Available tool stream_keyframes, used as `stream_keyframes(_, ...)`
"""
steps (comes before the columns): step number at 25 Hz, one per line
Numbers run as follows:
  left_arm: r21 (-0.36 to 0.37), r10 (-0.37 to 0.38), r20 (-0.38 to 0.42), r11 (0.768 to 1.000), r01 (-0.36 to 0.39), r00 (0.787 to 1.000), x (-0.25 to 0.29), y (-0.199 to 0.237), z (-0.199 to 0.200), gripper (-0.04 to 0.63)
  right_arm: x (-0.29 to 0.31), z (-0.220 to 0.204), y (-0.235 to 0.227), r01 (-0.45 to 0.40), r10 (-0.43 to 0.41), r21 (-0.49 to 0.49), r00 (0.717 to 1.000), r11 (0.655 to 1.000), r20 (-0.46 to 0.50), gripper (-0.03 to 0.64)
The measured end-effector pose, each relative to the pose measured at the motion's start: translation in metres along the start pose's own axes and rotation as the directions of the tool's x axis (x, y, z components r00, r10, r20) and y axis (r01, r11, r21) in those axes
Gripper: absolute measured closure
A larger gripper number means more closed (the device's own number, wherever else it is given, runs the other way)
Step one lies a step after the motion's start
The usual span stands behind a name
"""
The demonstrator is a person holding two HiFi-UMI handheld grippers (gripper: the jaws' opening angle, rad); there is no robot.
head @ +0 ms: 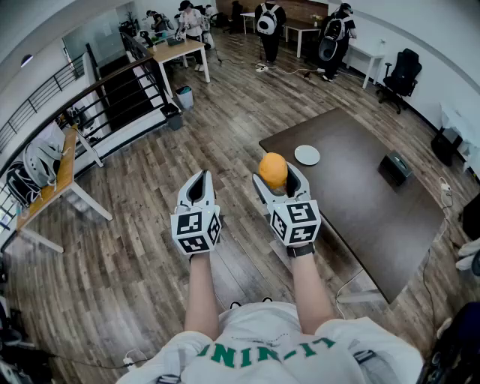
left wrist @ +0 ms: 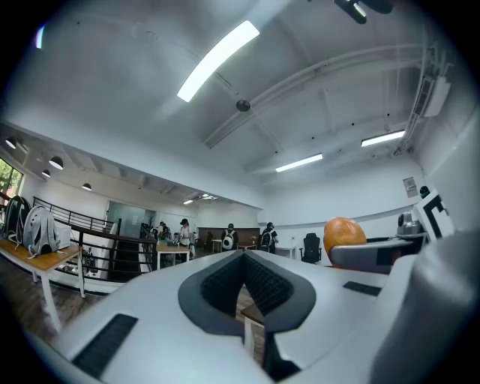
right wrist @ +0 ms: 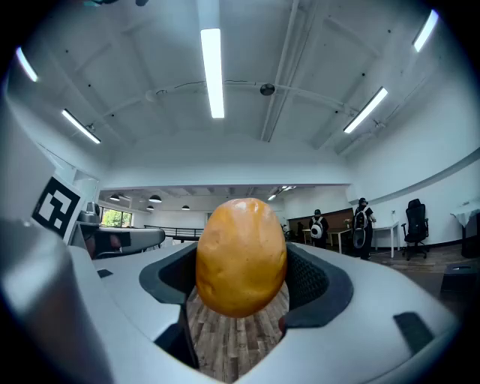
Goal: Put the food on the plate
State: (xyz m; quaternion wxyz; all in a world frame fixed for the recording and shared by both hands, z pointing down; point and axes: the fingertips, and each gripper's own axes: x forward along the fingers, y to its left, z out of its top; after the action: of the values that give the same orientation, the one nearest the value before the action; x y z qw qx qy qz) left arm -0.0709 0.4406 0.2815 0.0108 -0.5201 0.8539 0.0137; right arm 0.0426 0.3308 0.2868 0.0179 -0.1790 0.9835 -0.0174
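1. The plate (head: 307,155) is small, round and white. It lies flat on the table (head: 360,202) near the left corner, just inside the edge that faces the person, and only its white face shows.
2. The food (head: 273,170) is a rounded, orange-yellow lump. It is not on the plate: the right gripper (head: 278,178) has it clamped between its jaws, which stand fairly wide apart with their dark pads pressed on its two sides. In the right gripper view the food (right wrist: 241,255) stands on end between the pads, with floor planks showing below it.
3. In the head view the held food hangs over the table's near edge beside that left corner, short of the plate and apart from it.
4. The left gripper (head: 199,184) is level beside the right one, over the floor. Its jaws are closed tip to tip with nothing between them.
5. The table is dark brown, and a small black box (head: 395,166) lies near its far right edge, well apart from the plate.
6. The floor (head: 150,217) is grey-brown wood plank. A dark railing (head: 97,90) runs along the left, with a light wooden desk (head: 52,187) below it.
7. People (head: 268,22) stand at the far end, and a black office chair (head: 401,75) is by the right wall.
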Motion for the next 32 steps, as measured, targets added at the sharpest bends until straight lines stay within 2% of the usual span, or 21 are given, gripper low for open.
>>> stream_keyframes(5,-0.013,0.018,0.032,1.000,-0.018,0.999,0.008,-0.018,0.009,0.583,-0.008,0.005,-0.019,-0.018,0.018,-0.017,1.000,1.000,0.001,0.268)
stream_keyframes(10,0.017,0.002,0.025,1.000,-0.003,1.000,0.014,-0.036,0.010,0.583,-0.011,0.010,-0.031,-0.026,0.027,-0.007,1.000,1.000,0.017,0.268)
stream_keyframes(15,0.016,0.004,0.022,1.000,-0.004,1.000,0.017,-0.049,0.002,0.583,-0.017,0.001,-0.036,-0.061,0.060,0.024,0.998,0.998,0.024,0.268)
stream_keyframes(21,0.032,-0.031,0.006,0.999,0.031,1.000,0.039,-0.068,-0.007,0.583,-0.016,-0.010,-0.060,0.008,-0.008,0.033,1.000,0.999,0.004,0.267)
stream_keyframes(26,0.044,-0.078,-0.015,0.996,0.079,0.997,0.071,-0.082,-0.021,0.583,0.002,-0.024,-0.091,0.037,-0.037,0.083,0.999,0.996,-0.009,0.267)
stream_keyframes(32,0.023,-0.091,0.001,0.996,0.091,0.996,0.133,-0.059,-0.032,0.583,0.058,-0.037,-0.116,0.064,-0.061,0.099,0.998,0.993,-0.030,0.267)
